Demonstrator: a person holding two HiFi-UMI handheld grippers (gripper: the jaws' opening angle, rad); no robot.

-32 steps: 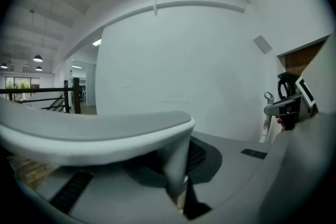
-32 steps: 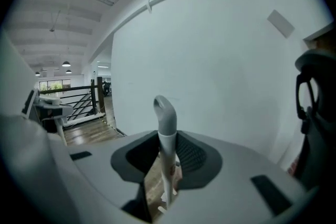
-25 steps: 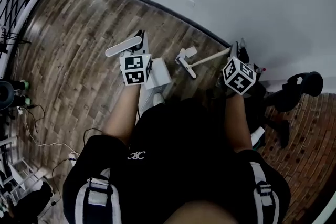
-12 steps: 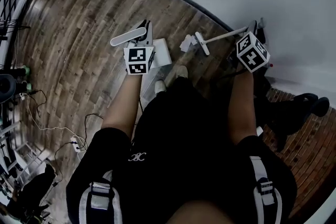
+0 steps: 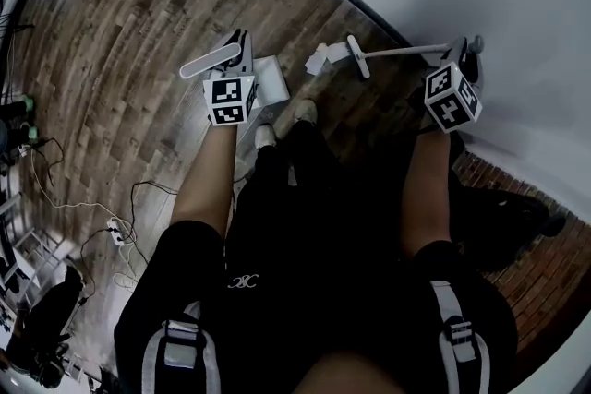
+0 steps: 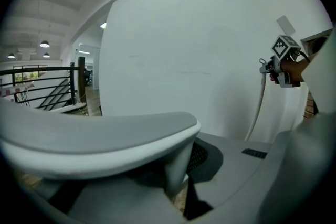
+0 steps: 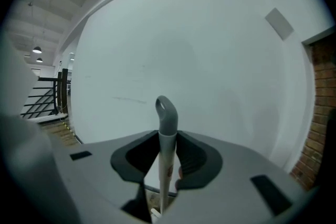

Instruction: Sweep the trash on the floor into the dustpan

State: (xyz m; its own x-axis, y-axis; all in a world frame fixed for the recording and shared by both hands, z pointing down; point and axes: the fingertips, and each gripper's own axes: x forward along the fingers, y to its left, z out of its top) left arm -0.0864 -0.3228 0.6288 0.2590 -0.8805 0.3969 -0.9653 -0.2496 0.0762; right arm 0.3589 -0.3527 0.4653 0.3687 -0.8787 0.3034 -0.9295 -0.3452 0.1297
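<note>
One broom [image 7: 168, 118], long axis upright, in right hand-held gripper [image 7: 164, 176].

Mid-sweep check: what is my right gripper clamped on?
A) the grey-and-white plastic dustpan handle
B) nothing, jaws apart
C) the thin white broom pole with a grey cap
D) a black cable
C: in the right gripper view, the right gripper has its jaws shut on the thin white broom pole, with the grey cap standing up above them.
</note>
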